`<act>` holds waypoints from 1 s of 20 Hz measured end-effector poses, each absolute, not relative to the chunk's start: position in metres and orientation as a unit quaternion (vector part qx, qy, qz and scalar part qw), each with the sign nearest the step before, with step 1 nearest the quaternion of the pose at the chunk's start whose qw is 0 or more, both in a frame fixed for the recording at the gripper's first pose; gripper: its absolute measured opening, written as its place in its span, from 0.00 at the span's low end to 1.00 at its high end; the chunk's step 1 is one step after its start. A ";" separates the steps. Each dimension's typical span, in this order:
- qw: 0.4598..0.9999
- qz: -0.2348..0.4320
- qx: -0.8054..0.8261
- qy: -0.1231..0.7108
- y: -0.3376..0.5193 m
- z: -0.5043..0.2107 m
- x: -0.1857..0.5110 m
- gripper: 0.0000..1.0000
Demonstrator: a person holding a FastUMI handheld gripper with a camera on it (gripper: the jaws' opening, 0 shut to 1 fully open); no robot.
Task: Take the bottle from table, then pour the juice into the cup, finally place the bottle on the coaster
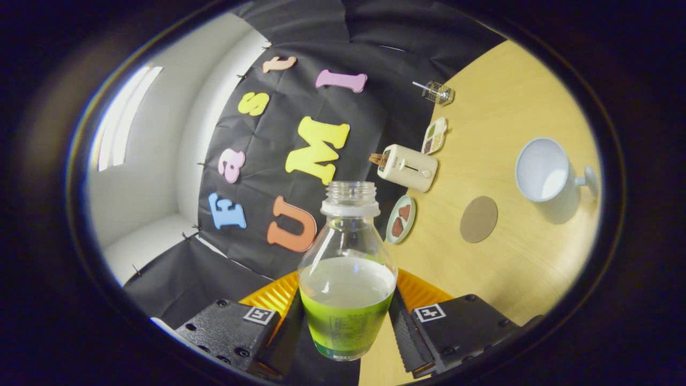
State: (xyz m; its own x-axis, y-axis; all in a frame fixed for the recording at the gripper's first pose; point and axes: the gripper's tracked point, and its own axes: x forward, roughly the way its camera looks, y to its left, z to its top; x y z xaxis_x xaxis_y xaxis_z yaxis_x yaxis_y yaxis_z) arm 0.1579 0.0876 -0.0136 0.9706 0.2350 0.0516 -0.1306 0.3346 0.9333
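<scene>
The bench appears rolled sideways, so the bottle looks lifted and tipping toward the pour. The cup stands far right, beyond the coaster. The bottle, uncapped and part full of green juice, sits clamped between the gripper fingers; next, bring its mouth over the cup

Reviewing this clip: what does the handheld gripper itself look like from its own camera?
The gripper has two blocky black housings with visible screw heads, each carrying a small square black-and-white fiducial marker on top. Its fingers have ribbed inner faces, and ridged orange-yellow parts sit behind them. No cables or sleeve visible.
</scene>
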 end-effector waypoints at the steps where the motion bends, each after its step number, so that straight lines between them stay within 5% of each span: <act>1: 0.805 0.113 0.581 0.043 0.086 -0.014 0.156 0.79; 20: 0.655 0.117 0.745 0.053 0.057 -0.013 0.169 0.79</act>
State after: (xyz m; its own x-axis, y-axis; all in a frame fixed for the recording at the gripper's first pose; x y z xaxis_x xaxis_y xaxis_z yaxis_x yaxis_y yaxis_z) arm 0.1693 0.0572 -0.0128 0.9668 0.2331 0.1052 -0.0743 -0.1376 0.9877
